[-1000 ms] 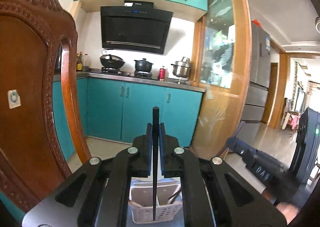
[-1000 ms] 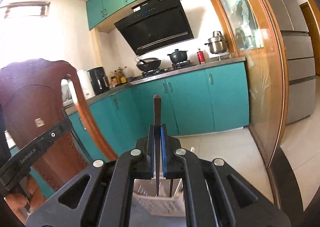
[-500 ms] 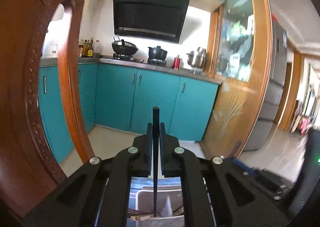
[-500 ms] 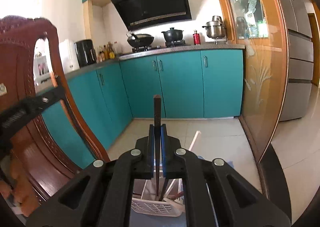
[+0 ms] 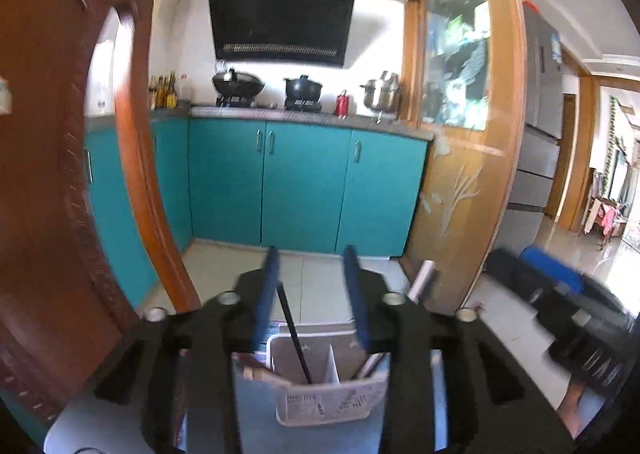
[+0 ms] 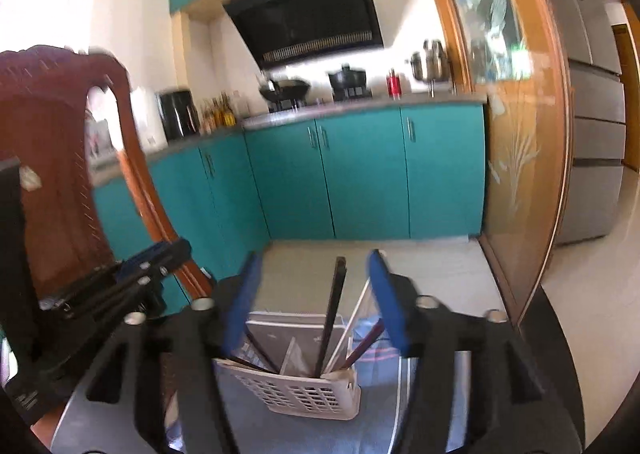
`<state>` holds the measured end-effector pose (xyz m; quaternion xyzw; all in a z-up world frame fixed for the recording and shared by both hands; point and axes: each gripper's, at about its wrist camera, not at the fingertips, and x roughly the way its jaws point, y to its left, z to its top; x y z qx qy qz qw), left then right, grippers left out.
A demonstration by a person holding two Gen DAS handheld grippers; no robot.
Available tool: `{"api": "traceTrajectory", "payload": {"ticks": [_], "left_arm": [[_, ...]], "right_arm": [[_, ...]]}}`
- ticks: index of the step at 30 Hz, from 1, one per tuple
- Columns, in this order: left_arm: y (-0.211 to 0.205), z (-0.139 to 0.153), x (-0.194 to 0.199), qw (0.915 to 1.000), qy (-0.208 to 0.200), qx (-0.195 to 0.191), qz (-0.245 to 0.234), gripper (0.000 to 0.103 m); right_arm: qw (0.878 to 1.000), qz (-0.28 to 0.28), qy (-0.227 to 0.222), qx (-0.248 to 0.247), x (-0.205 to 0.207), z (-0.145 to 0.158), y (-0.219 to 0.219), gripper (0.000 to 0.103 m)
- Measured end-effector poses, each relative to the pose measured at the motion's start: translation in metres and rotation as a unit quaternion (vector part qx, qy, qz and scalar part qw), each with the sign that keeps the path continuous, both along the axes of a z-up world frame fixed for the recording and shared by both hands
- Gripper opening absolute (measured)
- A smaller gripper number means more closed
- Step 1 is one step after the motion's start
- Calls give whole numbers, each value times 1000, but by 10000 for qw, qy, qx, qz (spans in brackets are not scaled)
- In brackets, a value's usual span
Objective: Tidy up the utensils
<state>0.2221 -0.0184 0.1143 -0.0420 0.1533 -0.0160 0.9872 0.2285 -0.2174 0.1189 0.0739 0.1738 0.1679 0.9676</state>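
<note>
Below both grippers' wide jaws, white caddy (image 6: 308, 394) with leaning black chopsticks (image 6: 330, 318).

A white perforated plastic caddy (image 6: 308, 390) stands upright, split by inner dividers into compartments. In the right wrist view, one black chopstick (image 6: 330, 318) stands nearly upright in the right-hand compartment, tip down, its top clear of the rim. A white utensil (image 6: 352, 328) and a dark reddish one (image 6: 366, 344) lean rightward beside it. Another dark stick (image 6: 260, 350) slants in the left compartment. In the left wrist view, the caddy (image 5: 328, 398) holds a black chopstick (image 5: 294, 334) leaning left.
</note>
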Motion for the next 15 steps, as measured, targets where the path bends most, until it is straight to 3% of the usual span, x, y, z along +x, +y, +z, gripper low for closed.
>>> {"api": "traceTrajectory", "payload": {"ticks": [1, 4, 6, 10, 15], "left_arm": [[0, 0, -20, 9999, -92, 56, -5, 59], [-3, -9, -71, 9991, -250, 297, 197, 81], [-7, -17, -99, 9982, -237, 485, 279, 88], [-15, -28, -155, 9982, -122, 553, 199, 99], [-15, -28, -209, 9986, 31, 501, 144, 99]], "right_arm": [[9999, -4, -91, 45, -9, 4, -5, 67], [9981, -257, -555, 96, -56, 15, -26, 89], [9958, -592, -702, 9, -88, 9, -37, 97], [9930, -994, -487, -413, -139, -15, -47, 100], [9903, -1213, -179, -661, -196, -40, -51, 100]]}}
